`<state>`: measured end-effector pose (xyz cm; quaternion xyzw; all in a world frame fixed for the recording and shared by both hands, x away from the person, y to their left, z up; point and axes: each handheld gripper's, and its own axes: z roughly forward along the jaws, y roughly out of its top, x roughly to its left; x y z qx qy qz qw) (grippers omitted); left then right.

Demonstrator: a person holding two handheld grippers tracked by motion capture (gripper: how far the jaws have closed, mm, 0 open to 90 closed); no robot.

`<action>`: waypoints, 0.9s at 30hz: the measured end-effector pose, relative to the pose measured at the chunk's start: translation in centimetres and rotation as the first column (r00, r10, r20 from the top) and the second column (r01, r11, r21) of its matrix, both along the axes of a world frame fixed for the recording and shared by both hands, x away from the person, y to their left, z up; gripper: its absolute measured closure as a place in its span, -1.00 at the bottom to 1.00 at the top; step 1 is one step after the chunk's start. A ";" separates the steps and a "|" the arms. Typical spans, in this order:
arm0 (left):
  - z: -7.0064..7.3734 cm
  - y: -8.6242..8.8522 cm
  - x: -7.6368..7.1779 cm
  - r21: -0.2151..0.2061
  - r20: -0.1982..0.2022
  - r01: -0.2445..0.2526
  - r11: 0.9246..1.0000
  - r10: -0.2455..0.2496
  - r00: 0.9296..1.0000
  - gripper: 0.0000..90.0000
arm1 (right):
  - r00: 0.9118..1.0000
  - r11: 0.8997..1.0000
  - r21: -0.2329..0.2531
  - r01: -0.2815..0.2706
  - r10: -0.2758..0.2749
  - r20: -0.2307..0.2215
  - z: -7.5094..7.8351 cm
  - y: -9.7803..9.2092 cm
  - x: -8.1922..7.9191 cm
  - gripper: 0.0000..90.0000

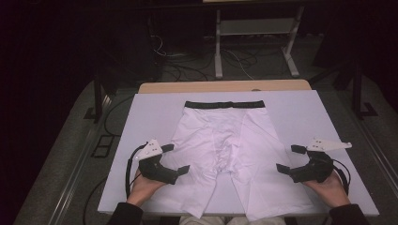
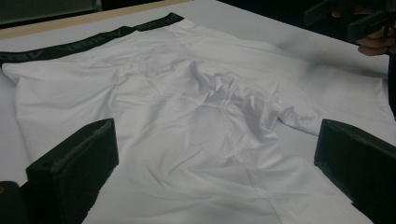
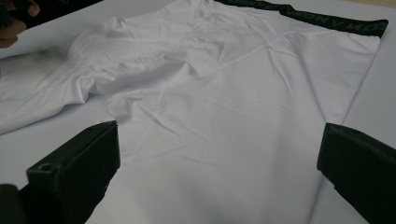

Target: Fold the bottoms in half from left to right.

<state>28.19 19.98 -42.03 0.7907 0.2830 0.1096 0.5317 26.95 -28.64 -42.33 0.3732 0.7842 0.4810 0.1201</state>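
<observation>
A pair of white shorts [image 1: 224, 150] lies flat on the white board [image 1: 150, 110] that covers the table, with its black waistband [image 1: 224, 104] at the far edge and both legs pointing toward the person. The fabric is wrinkled around the crotch seam, as the left gripper view shows [image 2: 224, 100]. The left gripper [image 1: 174, 158] sits at the outer edge of the left leg, jaws spread wide, with nothing between them; in its own view the two black jaws stand far apart over the cloth. The right gripper [image 1: 291, 159] sits just beside the outer edge of the right leg, jaws likewise spread wide and empty; its own view shows the right leg [image 3: 243, 140] lying between and beyond the jaws. Whether either lower jaw touches the fabric cannot be determined. Each gripper is held in a hand [image 1: 141, 187] that enters from the near edge of the board.
</observation>
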 end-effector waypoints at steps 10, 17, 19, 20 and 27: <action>0.0 0.0 -0.1 0.004 -0.001 0.002 1.000 -0.002 1.000 -1.00 | 1.000 1.000 -0.001 0.012 -0.012 0.005 0.2 0.2 -0.3 -1.00; 0.0 -0.1 -0.1 0.002 -0.001 0.005 1.000 -0.005 1.000 -1.00 | 1.000 1.000 -0.007 0.016 -0.016 0.003 0.4 0.4 -0.4 -1.00; 0.0 -0.1 -0.2 0.002 0.001 0.005 1.000 -0.005 1.000 -1.00 | 1.000 1.000 -0.015 0.018 -0.018 0.006 0.7 0.5 -0.4 -1.00; 0.0 -0.1 -0.2 0.002 0.001 0.005 1.000 -0.005 1.000 -1.00 | 1.000 1.000 -0.015 0.018 -0.018 0.006 0.7 0.5 -0.4 -1.00; 0.1 -0.1 -0.3 -0.003 0.002 -0.001 1.000 0.001 1.000 -1.00 | 1.000 1.000 -0.030 0.009 -0.009 0.003 1.8 1.2 -0.3 -1.00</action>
